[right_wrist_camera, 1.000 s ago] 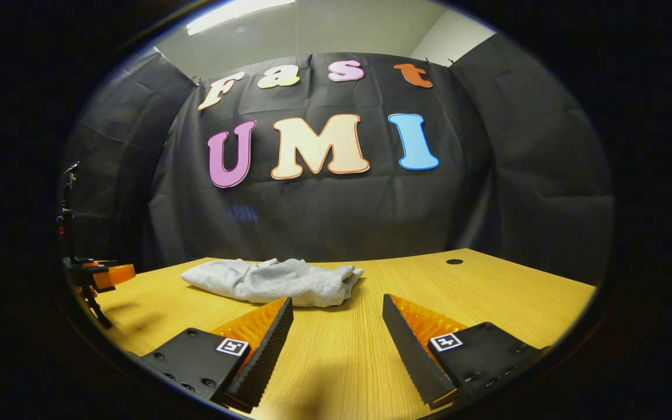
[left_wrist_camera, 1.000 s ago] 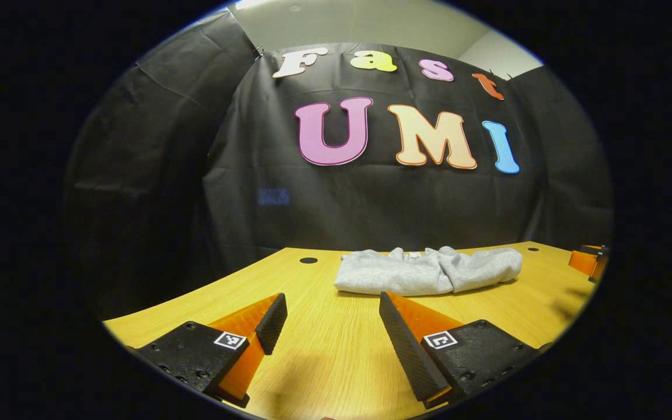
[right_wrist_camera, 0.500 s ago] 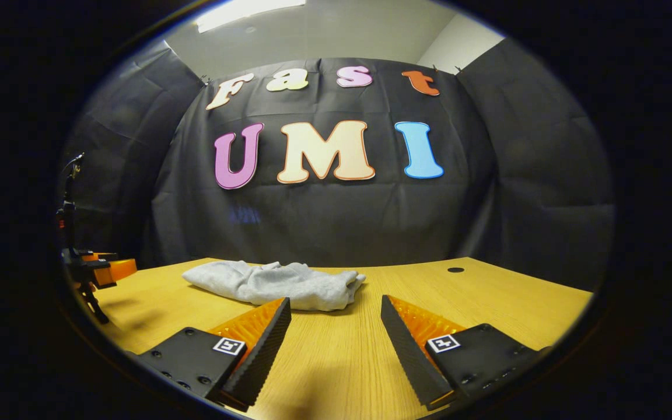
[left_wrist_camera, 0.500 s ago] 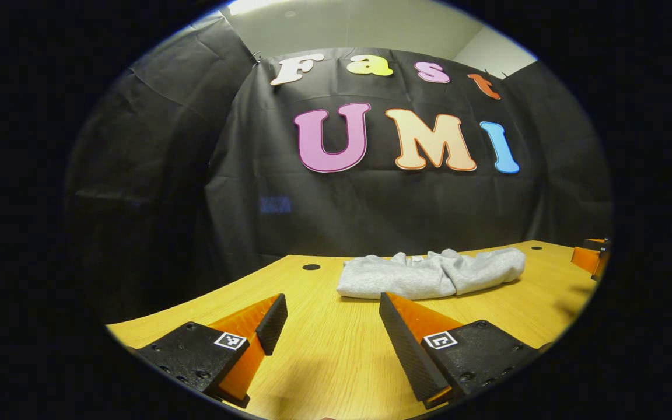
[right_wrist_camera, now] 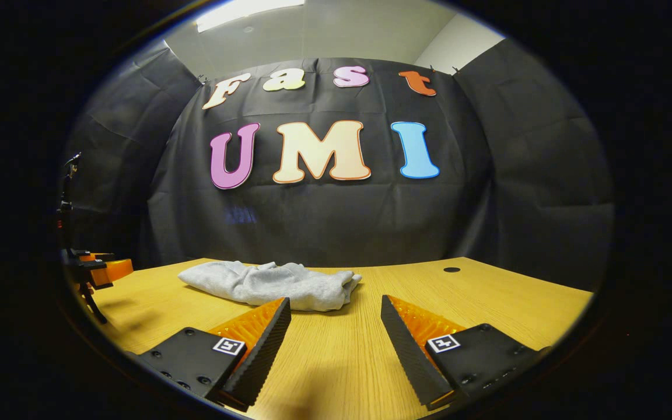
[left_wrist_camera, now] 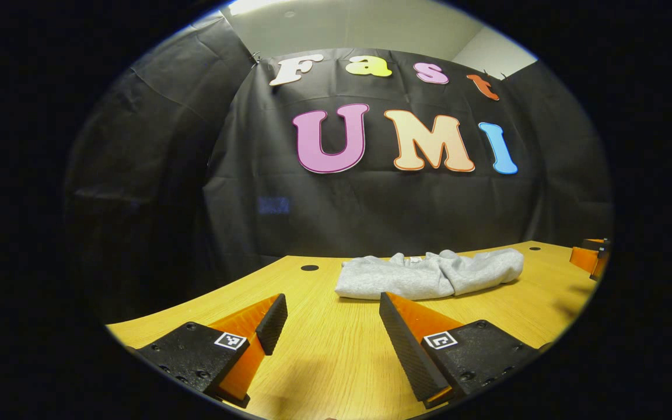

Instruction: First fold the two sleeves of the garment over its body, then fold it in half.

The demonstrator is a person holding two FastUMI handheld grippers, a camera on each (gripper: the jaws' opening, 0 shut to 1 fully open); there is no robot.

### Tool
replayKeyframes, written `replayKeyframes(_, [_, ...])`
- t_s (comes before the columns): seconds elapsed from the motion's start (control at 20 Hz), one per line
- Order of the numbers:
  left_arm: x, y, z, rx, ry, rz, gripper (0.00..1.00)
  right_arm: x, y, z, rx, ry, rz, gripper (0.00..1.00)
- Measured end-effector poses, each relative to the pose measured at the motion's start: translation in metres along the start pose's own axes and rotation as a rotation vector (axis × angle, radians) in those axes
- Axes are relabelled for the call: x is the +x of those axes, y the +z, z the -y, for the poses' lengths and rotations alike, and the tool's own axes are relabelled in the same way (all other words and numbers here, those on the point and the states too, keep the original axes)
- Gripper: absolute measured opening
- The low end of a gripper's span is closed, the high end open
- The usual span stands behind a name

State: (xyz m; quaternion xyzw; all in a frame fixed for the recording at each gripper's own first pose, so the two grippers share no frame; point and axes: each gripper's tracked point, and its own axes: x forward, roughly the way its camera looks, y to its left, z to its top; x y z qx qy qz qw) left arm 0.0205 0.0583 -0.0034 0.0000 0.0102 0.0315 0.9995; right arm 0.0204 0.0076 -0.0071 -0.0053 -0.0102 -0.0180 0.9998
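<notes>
Almost nothing shifts from a second ago: we keep left hand-held gripper (left_wrist_camera: 330,326) and right hand-held gripper (right_wrist_camera: 336,329) spread apart, empty, low over the wooden worktop (left_wrist_camera: 324,361), near the folded grey fabric garment (left_wrist_camera: 429,274), so folding looks finished.

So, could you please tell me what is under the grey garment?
The garment lies bunched on the wooden table. Whatever lies beneath its folds is covered.

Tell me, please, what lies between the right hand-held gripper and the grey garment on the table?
Bare tabletop, in the right gripper view: the open right hand-held gripper faces the grey garment with nothing between.
</notes>
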Motion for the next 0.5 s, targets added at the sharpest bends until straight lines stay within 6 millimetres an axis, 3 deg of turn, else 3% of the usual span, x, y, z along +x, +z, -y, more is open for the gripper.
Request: replayKeyframes(0.5, [-0.0009, -0.0002, 0.0004, 0.0, -0.001, 0.001, 0.94, -0.0001, -0.0007, -0.0003, 0.0, 0.0, 0.0, 0.97])
